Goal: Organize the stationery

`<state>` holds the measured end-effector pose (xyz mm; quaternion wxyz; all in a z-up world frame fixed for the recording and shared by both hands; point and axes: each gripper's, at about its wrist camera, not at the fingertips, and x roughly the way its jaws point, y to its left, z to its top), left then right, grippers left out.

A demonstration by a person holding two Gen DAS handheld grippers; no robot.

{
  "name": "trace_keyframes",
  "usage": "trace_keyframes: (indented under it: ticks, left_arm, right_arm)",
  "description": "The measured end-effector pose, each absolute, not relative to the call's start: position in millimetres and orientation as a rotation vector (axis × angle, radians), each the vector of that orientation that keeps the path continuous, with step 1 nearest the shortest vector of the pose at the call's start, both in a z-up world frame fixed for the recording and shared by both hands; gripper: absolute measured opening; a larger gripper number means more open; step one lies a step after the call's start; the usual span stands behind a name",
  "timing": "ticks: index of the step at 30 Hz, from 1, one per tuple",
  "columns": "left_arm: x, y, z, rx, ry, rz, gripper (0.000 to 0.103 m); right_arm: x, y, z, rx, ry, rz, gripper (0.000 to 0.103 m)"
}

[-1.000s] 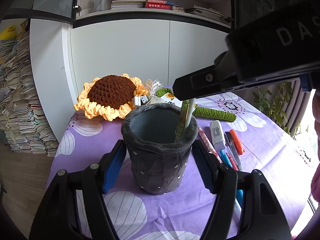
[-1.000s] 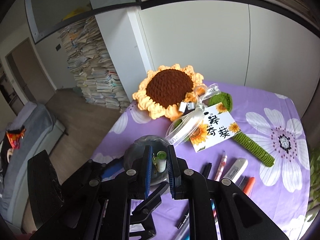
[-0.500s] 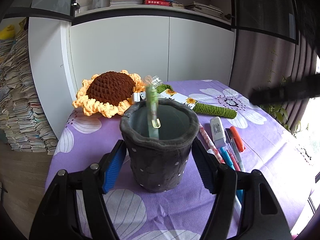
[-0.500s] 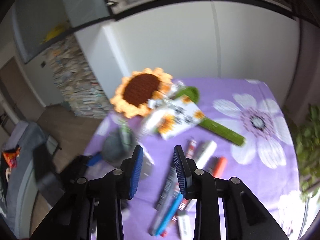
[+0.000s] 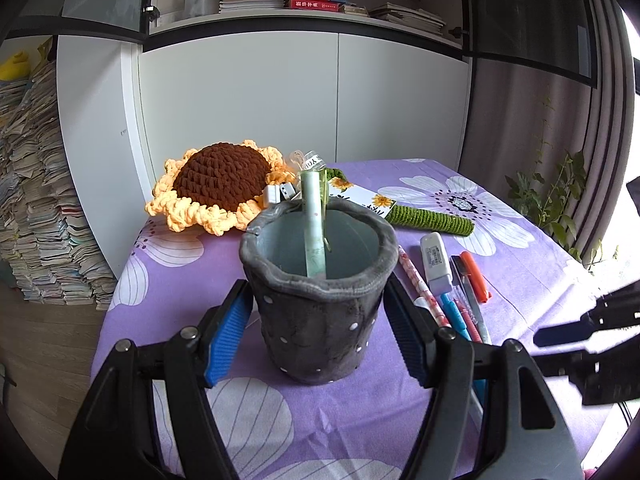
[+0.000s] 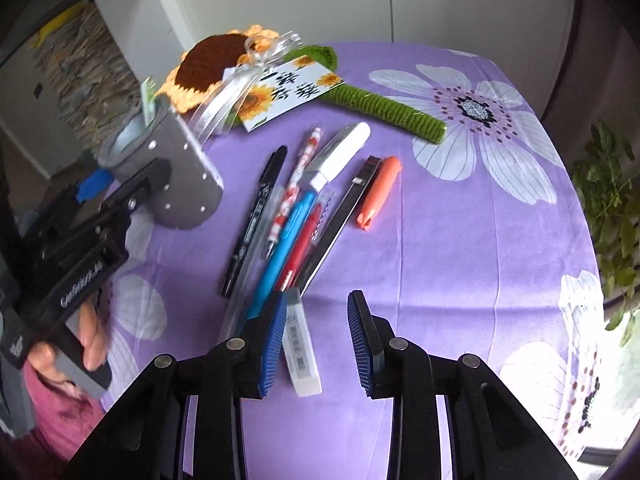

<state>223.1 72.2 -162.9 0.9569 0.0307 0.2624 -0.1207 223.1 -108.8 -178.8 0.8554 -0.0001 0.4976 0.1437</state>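
A dark grey felt pen holder (image 5: 320, 308) stands on the purple flowered tablecloth, and a pale green pen (image 5: 314, 232) stands inside it. My left gripper (image 5: 320, 336) is shut on the holder, one blue pad on each side. The holder also shows in the right wrist view (image 6: 176, 168). My right gripper (image 6: 318, 340) is open and empty above the table. Below it lie a white eraser (image 6: 302, 352), a blue pen (image 6: 280, 256), a red pen (image 6: 302, 248), a black marker (image 6: 256, 216), a patterned pen (image 6: 294, 184), a white correction tape (image 6: 340, 152) and an orange marker (image 6: 378, 192).
A crocheted sunflower (image 5: 220, 180) with a green stem (image 6: 384, 108) and a printed card (image 6: 288, 92) lies at the back of the table. White cabinets stand behind. Stacks of papers (image 5: 36, 208) stand on the floor at left. A plant (image 5: 552, 196) is at right.
My right gripper let go of the green pen into the holder, opened, and moved right and back over the loose pens. My left gripper has stayed on the holder.
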Motion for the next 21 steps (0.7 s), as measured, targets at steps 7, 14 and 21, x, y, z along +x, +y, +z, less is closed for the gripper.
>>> trace_keyframes:
  ticks: [7, 14, 21]
  left_arm:
    - [223, 72, -163, 0.062, 0.533, -0.245, 0.067]
    - [223, 72, -163, 0.062, 0.532, -0.245, 0.067]
    - [223, 72, -163, 0.063, 0.532, -0.245, 0.067]
  right_arm:
    - [211, -97, -198, -0.128, 1.077, 0.283, 0.028]
    - [224, -124, -194, -0.09, 1.057, 0.162, 0.017]
    - [243, -150, -199, -0.037, 1.076, 0.072, 0.017]
